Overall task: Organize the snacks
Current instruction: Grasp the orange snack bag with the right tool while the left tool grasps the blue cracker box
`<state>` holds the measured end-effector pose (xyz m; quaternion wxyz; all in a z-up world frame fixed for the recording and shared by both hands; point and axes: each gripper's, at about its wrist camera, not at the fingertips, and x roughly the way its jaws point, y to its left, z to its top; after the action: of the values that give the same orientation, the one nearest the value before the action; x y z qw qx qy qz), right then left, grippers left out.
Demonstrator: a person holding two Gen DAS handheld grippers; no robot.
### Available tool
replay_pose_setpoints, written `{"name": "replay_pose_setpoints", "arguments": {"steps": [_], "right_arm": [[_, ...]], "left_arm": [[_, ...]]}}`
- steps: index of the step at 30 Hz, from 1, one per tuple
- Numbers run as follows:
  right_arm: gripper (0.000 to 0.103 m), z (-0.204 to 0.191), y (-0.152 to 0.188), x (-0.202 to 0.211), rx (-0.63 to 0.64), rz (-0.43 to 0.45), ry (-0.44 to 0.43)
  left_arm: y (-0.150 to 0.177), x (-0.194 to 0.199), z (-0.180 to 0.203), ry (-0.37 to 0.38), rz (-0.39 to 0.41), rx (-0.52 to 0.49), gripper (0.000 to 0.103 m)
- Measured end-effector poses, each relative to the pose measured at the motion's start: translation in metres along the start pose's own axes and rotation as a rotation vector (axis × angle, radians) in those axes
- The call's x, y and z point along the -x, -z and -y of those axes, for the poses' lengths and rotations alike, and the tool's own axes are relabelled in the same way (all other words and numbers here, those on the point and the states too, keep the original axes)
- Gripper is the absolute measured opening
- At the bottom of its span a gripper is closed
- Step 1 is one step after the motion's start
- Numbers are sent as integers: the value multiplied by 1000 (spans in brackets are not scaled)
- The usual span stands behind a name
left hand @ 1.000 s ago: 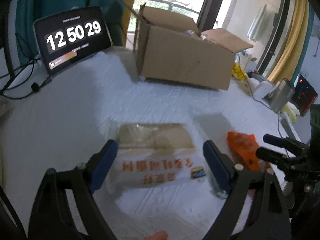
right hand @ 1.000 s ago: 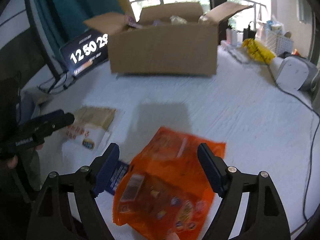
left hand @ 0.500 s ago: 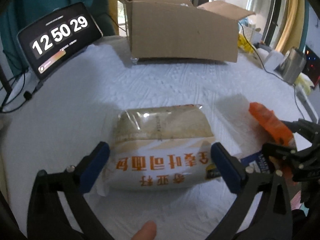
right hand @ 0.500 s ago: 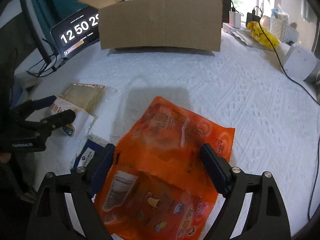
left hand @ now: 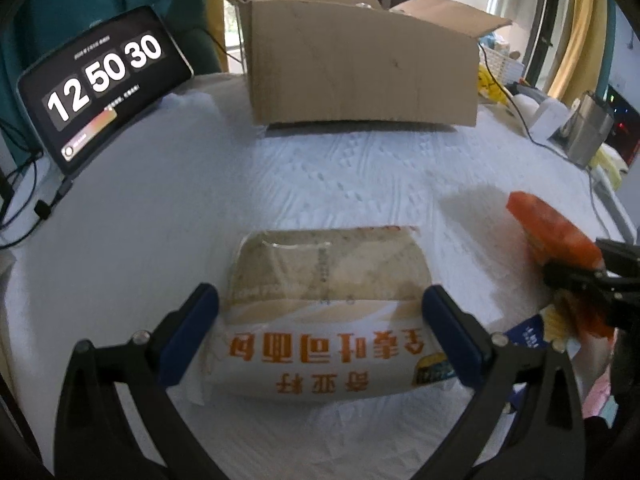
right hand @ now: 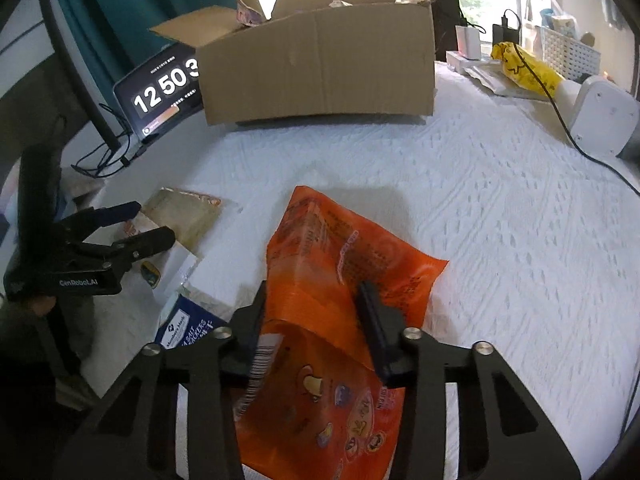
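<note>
A white and tan bread packet [left hand: 328,312] with orange lettering lies on the white cloth. My left gripper [left hand: 320,332] is open, its blue pads on either side of the packet. In the right wrist view the same packet [right hand: 176,232] lies at the left with the left gripper [right hand: 148,224] over it. My right gripper [right hand: 312,320] is shut on an orange snack bag [right hand: 344,288], pinching its middle. That orange bag [left hand: 552,236] shows at the right in the left wrist view. An open cardboard box [left hand: 360,68] stands at the back.
A blue cracker packet [right hand: 188,328] lies under the orange bag's left edge. A tablet clock [left hand: 100,84] leans at the back left. Cables, a white device [right hand: 604,116], a yellow bag [right hand: 524,68] and a basket crowd the right side.
My right gripper has closed on the orange bag, which was between open fingers before. My left gripper has moved forward so its pads flank the bread packet.
</note>
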<state>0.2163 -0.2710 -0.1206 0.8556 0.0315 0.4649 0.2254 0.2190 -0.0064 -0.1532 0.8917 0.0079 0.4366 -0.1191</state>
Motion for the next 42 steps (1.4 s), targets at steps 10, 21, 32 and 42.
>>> {"name": "replay_pose_setpoints", "arguments": {"steps": [10, 21, 32, 42], "right_arm": [[33, -1, -9, 11, 9, 49, -34], [33, 0, -9, 27, -11, 87, -2], [33, 18, -12, 54, -33, 151, 29], [33, 43, -5, 77, -83, 202, 26]], "left_arm": [[10, 29, -6, 42, -7, -90, 103], [34, 40, 10, 20, -23, -232, 103], [33, 56, 108, 226, 21, -486, 103], [39, 15, 163, 228, -51, -647, 102]]}}
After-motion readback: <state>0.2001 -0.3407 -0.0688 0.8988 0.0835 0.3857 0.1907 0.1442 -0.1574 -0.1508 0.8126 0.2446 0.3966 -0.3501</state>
